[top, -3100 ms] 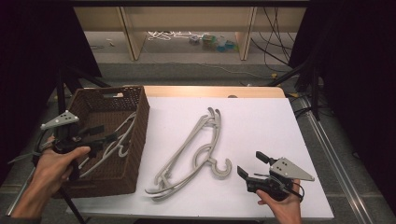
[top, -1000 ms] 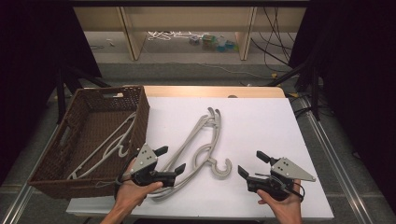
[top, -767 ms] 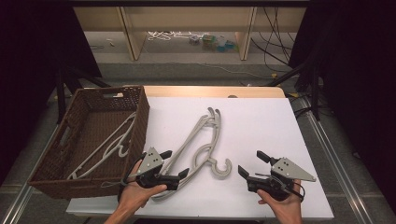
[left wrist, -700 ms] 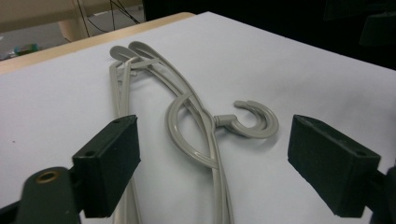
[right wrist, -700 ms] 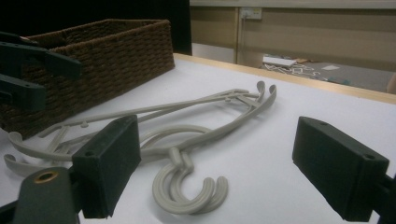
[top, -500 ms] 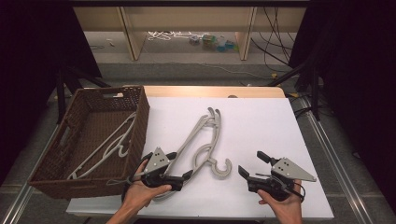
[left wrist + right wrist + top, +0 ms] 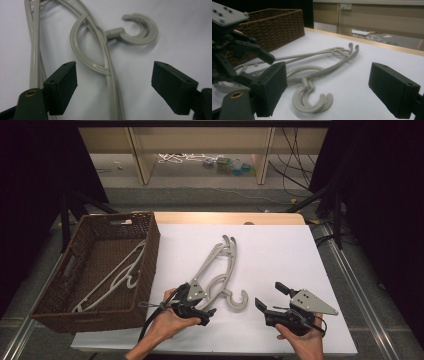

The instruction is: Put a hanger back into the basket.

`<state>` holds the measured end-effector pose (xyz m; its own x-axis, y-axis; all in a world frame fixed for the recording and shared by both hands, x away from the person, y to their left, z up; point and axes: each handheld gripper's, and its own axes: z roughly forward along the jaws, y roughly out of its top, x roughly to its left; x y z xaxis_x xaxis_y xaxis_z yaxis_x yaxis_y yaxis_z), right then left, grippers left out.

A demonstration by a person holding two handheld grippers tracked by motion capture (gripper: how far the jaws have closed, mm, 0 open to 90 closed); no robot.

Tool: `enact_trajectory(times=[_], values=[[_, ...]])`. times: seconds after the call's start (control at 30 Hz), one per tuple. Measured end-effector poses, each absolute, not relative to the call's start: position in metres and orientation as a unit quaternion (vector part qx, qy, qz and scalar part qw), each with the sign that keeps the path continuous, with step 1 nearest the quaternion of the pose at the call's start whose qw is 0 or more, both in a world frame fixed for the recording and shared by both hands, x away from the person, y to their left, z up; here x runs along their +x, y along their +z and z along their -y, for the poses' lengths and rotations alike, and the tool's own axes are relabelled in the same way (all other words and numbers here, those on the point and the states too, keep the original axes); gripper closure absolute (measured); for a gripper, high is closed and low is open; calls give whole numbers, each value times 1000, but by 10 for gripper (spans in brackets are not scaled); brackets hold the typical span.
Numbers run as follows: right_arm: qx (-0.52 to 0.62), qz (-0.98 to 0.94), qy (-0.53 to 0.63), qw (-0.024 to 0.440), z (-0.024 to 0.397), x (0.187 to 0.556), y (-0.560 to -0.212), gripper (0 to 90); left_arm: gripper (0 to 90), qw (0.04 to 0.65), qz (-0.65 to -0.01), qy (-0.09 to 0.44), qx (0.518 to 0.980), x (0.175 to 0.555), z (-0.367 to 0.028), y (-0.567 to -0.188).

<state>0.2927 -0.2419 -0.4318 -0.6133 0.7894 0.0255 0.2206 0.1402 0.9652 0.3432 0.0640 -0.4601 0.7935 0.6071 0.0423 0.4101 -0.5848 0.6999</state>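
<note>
Hangers of grey plastic, stacked on the white counter, lie just ahead of the left claw and off to the left of the right claw. Largest of the things is the counter itself. Next is the brown wicker basket, standing at the left claw's outer side, with a pale hanger lying inside it. The stacked hangers' long arms run away from the claws toward the far side. In the left claw view their arms pass between the wide-spread jaws, and the hook lies just beyond them. The left claw hangs low over the hangers' near end; I cannot tell whether it touches them. The right claw, held in a hand, is also spread wide and grips nothing; the hook lies between the two claws.
</note>
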Motion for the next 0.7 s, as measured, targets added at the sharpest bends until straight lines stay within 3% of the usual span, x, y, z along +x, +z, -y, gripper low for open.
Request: enact_trajectory(times=[0.23,0.27,0.37,0.7], values=[[356,-707,551,262,242,293,-432,162,326,316,-309,111,890,354,-60,-466],[366,-713,546,245,242,291,-431,162,346,315,-307,109,891,355,-59,-467],[353,-710,551,259,241,293,-432,162,396,301,-310,102,896,356,-58,-468],[353,-713,551,254,241,292,-431,165,601,292,-316,71,900,359,-55,-472]])
